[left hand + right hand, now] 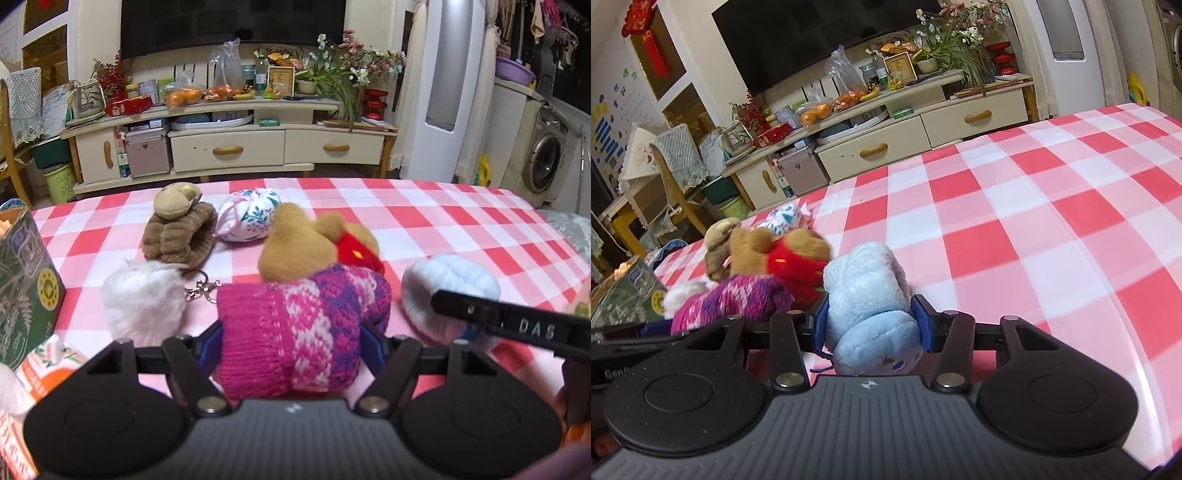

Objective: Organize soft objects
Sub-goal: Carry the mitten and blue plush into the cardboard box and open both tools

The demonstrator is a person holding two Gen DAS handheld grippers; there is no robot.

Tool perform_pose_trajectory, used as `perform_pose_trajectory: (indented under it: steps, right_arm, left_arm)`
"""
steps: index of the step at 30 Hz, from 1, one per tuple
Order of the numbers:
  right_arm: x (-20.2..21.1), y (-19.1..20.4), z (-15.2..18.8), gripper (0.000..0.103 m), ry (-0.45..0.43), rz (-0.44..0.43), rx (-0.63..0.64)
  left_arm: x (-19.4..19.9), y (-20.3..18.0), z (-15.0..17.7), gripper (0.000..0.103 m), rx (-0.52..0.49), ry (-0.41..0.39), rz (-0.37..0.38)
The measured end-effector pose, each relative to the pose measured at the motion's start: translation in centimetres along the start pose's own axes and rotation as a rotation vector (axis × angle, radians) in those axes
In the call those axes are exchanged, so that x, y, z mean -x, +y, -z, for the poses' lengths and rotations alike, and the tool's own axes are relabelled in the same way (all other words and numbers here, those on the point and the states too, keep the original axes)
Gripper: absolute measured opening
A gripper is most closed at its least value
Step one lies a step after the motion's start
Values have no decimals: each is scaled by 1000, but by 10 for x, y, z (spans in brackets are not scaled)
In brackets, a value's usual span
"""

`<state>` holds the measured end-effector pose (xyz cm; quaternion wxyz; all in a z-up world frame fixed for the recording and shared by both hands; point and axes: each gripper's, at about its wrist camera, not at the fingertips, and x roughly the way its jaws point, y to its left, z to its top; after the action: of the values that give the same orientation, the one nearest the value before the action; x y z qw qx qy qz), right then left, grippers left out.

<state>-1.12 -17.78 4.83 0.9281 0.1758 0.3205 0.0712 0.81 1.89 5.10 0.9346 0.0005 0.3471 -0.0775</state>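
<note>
My left gripper point(291, 332) is shut on a pink and purple knitted mitten point(295, 314); its blue pads press the mitten's two sides low over the checked tablecloth point(443, 221). My right gripper point(871, 326) is shut on a light blue plush toy point(864, 280), which also shows in the left wrist view as the blue plush point(447, 280) to the right of the mitten. Just behind the mitten lies a tan teddy with a red bow point(306, 240). Farther back sit a brown fuzzy glove with a small toy on it point(181, 232) and a floral pouch point(247, 218). A white pom-pom keychain point(144, 299) lies left of the mitten.
A green printed box point(26, 280) and an orange-and-white carton point(48, 365) stand at the table's left edge. The right half of the red and white cloth point(1034, 221) shows bare checks. Beyond the table are a cluttered TV cabinet point(229, 147) and a chair point(672, 192).
</note>
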Motion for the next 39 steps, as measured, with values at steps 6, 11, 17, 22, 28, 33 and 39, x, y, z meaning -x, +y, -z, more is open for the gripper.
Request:
perform_pose_trajectory:
  steps: [6, 11, 17, 22, 28, 33, 39]
  right_arm:
    - [19, 6, 10, 58, -4, 21, 4]
    - [32, 15, 16, 58, -8, 34, 20]
    - [46, 26, 16, 58, -27, 35, 28]
    - [57, 36, 13, 58, -52, 37, 42]
    - [70, 43, 5, 58, -98, 39, 52]
    - [79, 53, -3, 58, -125, 39, 77]
    - [80, 72, -9, 58, -142, 12, 104]
  left_arm:
    - [18, 5, 1, 72, 5, -21, 29]
    - [32, 10, 0, 72, 11, -42, 49]
    - [49, 14, 0, 72, 19, -71, 62]
    - [61, 17, 2, 72, 24, -83, 70]
    - [78, 25, 2, 72, 36, -107, 75]
    - [91, 33, -1, 72, 39, -133, 76]
    - [103, 47, -4, 72, 63, -160, 67]
